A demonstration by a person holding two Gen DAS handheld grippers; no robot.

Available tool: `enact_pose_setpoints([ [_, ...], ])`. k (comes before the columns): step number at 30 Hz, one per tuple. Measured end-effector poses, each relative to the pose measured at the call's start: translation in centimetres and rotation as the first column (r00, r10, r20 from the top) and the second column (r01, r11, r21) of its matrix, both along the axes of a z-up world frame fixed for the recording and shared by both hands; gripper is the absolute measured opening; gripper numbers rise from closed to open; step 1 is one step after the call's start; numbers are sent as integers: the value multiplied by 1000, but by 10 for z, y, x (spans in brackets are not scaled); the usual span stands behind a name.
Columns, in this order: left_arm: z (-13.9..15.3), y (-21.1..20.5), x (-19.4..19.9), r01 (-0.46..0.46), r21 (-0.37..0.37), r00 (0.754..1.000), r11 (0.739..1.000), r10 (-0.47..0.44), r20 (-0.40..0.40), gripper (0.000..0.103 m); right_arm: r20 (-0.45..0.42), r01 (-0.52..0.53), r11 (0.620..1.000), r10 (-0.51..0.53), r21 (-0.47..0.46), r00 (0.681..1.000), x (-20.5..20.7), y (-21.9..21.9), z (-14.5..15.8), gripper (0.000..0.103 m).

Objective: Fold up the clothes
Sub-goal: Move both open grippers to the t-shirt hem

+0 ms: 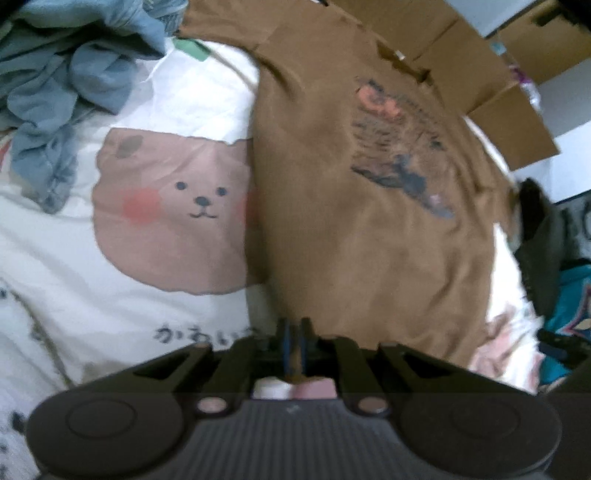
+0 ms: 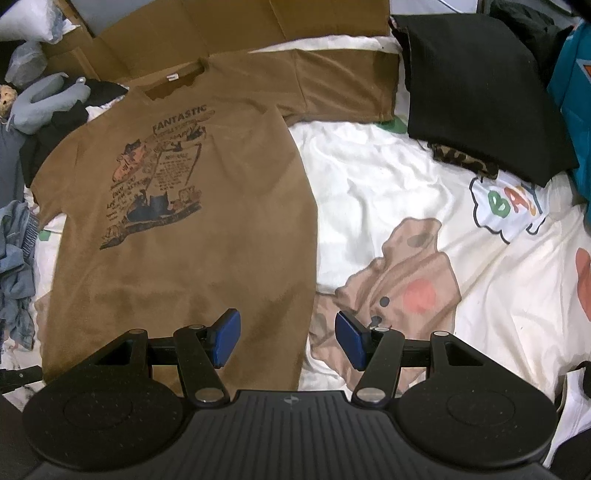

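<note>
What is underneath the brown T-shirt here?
The brown T-shirt lies on a white cartoon-print bedsheet; its collar end overlaps flattened cardboard. Whatever is directly beneath the cloth is covered.

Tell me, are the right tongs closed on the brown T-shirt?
No, the right tongs stand wide open above the hem of the brown T-shirt, with nothing between the blue pads.

Brown printed t-shirt (image 2: 192,229) flat, face-up
</note>
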State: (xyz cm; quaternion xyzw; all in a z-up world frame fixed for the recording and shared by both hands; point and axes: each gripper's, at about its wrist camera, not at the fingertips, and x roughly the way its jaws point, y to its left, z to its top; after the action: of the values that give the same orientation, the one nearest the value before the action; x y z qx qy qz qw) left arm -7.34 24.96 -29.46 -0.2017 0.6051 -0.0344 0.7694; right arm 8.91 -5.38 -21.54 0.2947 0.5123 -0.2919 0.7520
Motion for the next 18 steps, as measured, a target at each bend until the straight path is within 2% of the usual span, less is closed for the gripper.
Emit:
enact_pose_setpoints([
  [1,-5,1,1,10,25,1000,1000,-10,-5,21,-7,5,1000,-5,3,1000,-1,0,-4,64],
  [3,-17,1,4,37,72,999,997,-35,-27,22,-26,10,1000,-10,7,1000,-2,-1,-14,64],
  [5,-27,3,7,51,84,998,995,-46,-52,25,-42,13,1000,-12,12,999,-3,-1,-26,64],
  [10,-39,5,8,62,52,997,997,-60,-41,53,-54,9,999,-7,41,999,-4,-1,-50,64],
  [14,-45,-1,11,72,33,997,997,-70,-37,62,-47,-10,997,13,72,999,-3,1,-69,64],
  [18,-51,-9,12,72,-3,996,997,-72,-53,62,-40,-28,994,32,102,999,-1,3,-87,64],
])
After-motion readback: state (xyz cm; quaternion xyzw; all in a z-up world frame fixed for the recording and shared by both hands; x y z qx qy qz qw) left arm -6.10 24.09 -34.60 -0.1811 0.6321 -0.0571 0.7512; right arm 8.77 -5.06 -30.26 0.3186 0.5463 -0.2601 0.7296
